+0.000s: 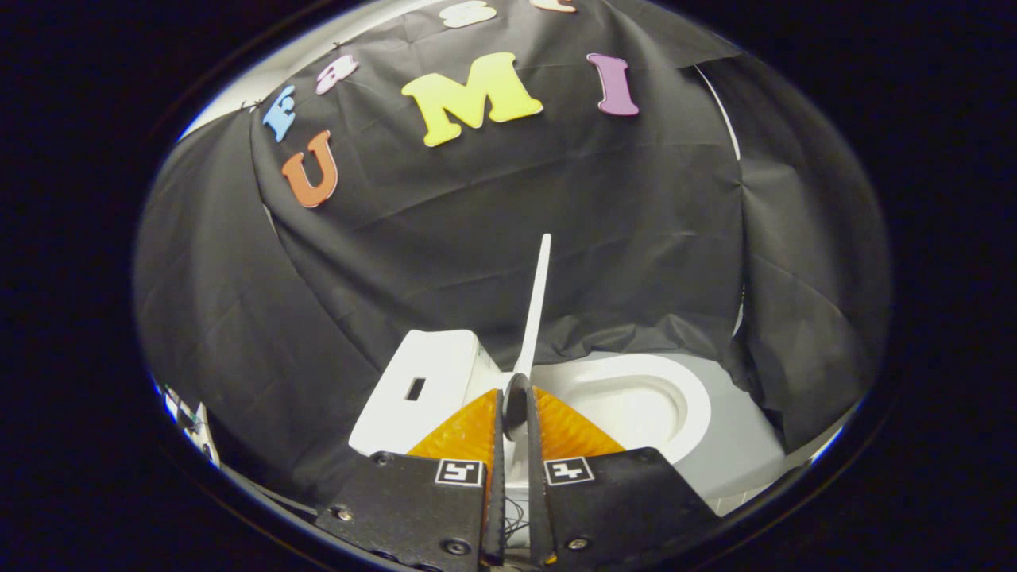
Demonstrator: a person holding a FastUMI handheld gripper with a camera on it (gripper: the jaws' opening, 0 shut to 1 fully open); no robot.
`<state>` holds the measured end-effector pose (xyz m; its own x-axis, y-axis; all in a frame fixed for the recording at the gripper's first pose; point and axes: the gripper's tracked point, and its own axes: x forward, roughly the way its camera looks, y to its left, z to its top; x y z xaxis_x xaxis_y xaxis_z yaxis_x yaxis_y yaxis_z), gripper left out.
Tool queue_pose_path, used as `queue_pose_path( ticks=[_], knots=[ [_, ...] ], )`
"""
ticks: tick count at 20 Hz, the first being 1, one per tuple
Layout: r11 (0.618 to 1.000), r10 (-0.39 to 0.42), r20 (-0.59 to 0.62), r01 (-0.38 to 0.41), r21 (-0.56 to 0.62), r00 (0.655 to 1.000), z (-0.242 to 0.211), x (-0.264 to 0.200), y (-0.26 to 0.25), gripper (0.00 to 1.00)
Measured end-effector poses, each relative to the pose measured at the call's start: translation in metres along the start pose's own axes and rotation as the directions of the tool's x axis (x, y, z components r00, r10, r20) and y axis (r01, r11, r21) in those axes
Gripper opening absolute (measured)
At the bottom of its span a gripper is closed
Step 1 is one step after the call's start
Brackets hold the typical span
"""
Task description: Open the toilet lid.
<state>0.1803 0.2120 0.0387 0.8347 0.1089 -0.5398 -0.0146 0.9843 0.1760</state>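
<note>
I have the gripper (515,405) pinched on the toilet lid (537,306). My two fingers are almost pressed together, with just the thin edge of the lid squeezed between them near their tips. I think both fingers press on it, one from each side.

The lid stands up on its edge now. From my fingertips it runs straight ahead and up, toward 12 o'clock, leaning a tiny bit to 1 o'clock. I see it edge-on, so it looks like a thin white stick.

The white tank (425,381) sits at about 10 o'clock from my fingertips. The open toilet bowl (643,397) sits at about 2 o'clock.

So the lid looks nearly all the way up. I think the next push should tip it toward the tank side, at 10 o'clock, and away from the bowl.
</note>
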Motion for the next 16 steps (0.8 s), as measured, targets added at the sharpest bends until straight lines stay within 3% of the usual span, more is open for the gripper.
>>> queue_pose_path(
  ticks=[16],
  knots=[
    [0.995,0.021,0.005,-0.021,-0.097,1.000,-0.008,0.015,0.078,0.19]
  ],
)
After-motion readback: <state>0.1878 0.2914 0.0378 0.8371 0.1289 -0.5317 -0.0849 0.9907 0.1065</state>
